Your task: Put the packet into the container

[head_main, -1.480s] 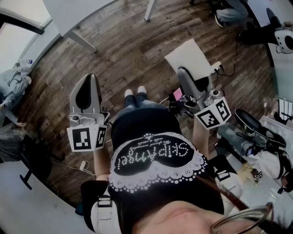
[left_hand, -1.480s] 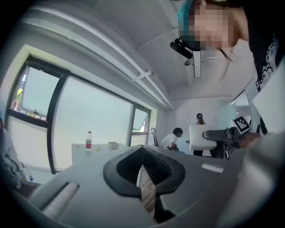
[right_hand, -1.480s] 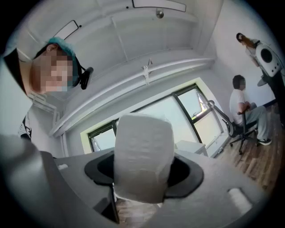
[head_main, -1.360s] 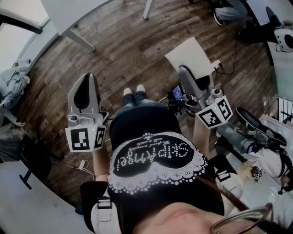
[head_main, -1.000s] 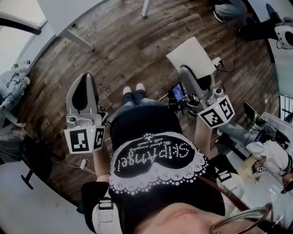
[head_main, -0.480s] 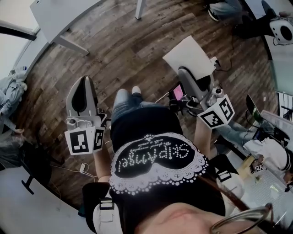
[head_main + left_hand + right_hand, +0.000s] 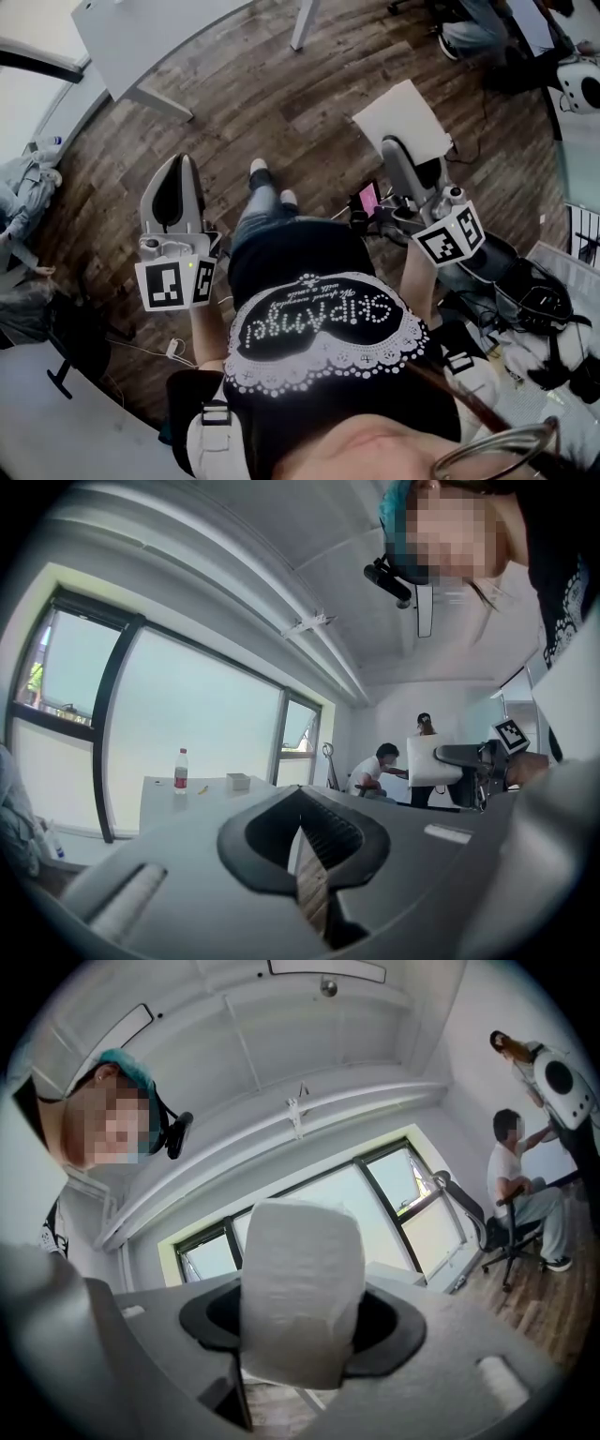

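Note:
The packet (image 7: 401, 117) is a white, soft, squarish pack, held in the air over the wooden floor. My right gripper (image 7: 403, 159) is shut on it, and the jaws are closing a little more. In the right gripper view the packet (image 7: 300, 1288) stands up between the jaws of my right gripper (image 7: 300, 1340) and hides what lies ahead. My left gripper (image 7: 175, 173) is at the left, level with the right one, and is shut on nothing. In the left gripper view only a thin slit shows between the jaws of my left gripper (image 7: 307, 855). No container shows in any view.
A white table (image 7: 141, 37) stands ahead at the upper left, with a bottle (image 7: 181, 771) on it. Office chairs, bags and cables crowd the right side (image 7: 525, 281). A seated person (image 7: 516, 1176) and a standing person are at the right. My own feet (image 7: 267, 183) are on the floor between the grippers.
I have stepped forward, one foot now ahead of the other, and the view has shifted over the floor. Both grippers keep their places in front of me; the packet stays in the right one.

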{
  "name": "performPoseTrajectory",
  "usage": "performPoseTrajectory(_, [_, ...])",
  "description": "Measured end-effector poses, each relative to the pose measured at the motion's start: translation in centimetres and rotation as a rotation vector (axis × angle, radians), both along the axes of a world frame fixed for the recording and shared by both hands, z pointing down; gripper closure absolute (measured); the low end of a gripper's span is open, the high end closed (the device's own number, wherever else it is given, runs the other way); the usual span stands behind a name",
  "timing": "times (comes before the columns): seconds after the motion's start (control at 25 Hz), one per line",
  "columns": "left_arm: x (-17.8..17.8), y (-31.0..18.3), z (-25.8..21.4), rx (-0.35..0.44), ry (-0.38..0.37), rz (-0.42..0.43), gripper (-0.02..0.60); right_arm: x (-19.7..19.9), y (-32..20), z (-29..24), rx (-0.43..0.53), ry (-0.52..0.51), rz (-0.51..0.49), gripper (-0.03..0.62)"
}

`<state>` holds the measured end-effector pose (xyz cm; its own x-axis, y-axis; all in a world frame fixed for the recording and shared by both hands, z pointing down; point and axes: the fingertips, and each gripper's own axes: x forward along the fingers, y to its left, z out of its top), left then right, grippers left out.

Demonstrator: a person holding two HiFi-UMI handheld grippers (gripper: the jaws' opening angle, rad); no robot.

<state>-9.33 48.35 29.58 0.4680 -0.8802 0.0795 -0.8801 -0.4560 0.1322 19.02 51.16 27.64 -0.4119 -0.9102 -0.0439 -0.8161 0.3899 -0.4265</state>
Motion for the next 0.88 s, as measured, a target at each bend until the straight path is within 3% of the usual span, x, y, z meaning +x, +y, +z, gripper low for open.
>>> performPoseTrajectory(0.4, [-2.5,-9.6,-1.2,0.014,-0.005,0.020,0.578,-2.6,-8.7,-1.0,-0.008,0.038,0.025,0.329])
performPoseTrajectory(0.88, [-4.7,-12.3,-0.6,0.020,0.000,0.014,0.578,-4.0,-11.1,-0.4,-0.009,0.024,0.055,0.329])
